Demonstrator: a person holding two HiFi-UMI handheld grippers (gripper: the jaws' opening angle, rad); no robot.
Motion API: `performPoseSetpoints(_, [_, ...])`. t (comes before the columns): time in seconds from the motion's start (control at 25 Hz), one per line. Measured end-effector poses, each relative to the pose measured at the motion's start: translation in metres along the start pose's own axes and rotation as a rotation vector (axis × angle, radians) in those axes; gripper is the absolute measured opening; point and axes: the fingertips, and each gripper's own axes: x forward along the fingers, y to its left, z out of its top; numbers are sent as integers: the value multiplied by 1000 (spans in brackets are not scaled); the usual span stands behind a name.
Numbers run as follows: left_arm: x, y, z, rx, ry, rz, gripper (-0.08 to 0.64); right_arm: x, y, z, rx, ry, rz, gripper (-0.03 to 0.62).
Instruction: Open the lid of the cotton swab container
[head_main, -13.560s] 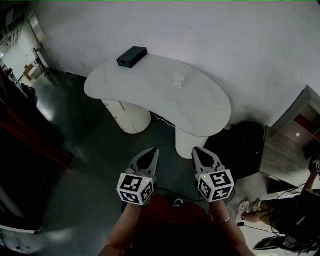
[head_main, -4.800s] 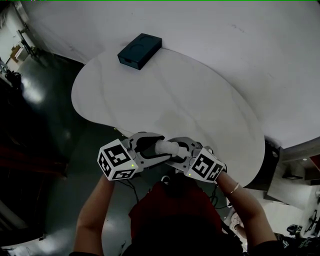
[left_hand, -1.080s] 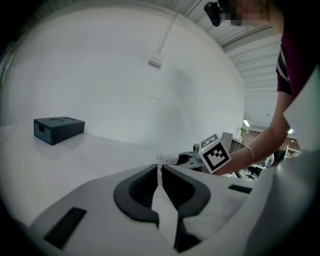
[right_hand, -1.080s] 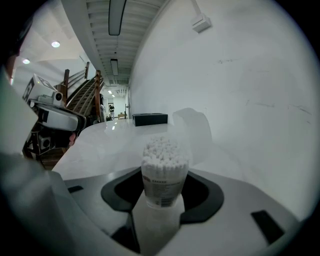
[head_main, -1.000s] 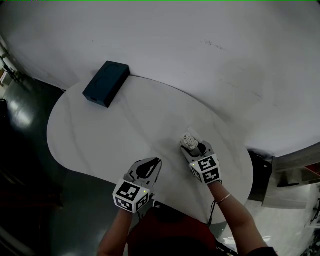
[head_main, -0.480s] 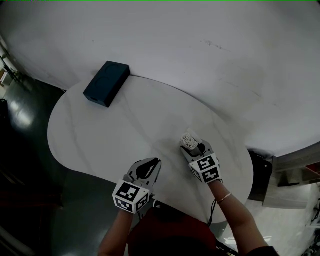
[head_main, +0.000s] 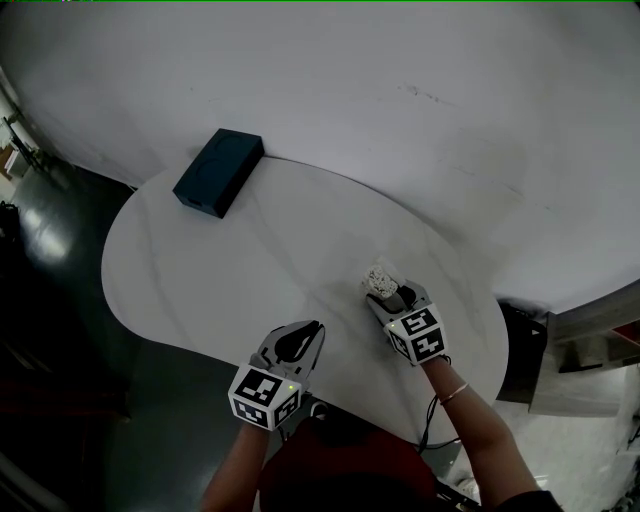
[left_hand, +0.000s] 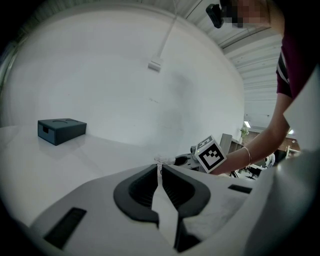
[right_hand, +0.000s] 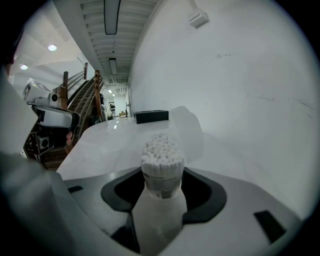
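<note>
Swabs (right_hand: 160, 144) stand bare and tightly packed at the top of the container (right_hand: 161, 170), and a clear flap that reads as the lid (right_hand: 190, 131) hangs tipped back behind them, so the opening itself looks done. What seems left, at most, is to set the container down and let go. The container sits over the right part of the white bench (head_main: 250, 260), well apart from the dark box (head_main: 218, 172) at the far left edge; whether its base rests on the bench or hangs just above it cannot be told. The right gripper (head_main: 390, 293) has its jaws spread wide around the container's body and pressed on both its sides, holding it with the open top facing away from the person. That forearm comes in from the lower right, with the gripper pointing away and tilted downward. The left gripper (left_hand: 160, 170) has its jaws drawn together with nothing between them. It hovers by the near edge of the bench, apart from the container, aimed roughly toward it and tilted only slightly down.
</note>
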Motion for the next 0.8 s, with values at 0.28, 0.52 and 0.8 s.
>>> performPoseSetpoints(0.28, [-5,-10,-3,10,1,-15,48,-18,0,-9,5,10,-36,224])
performPoseSetpoints(0.52, [-11,-18,-4,25,3,-27,48,-41,2,-15,46,-8,-80,223])
performPoseSetpoints(0.8, [-18,-26,-5,36,-4,-35,48,-70,28,-10,88,-70,-80,212])
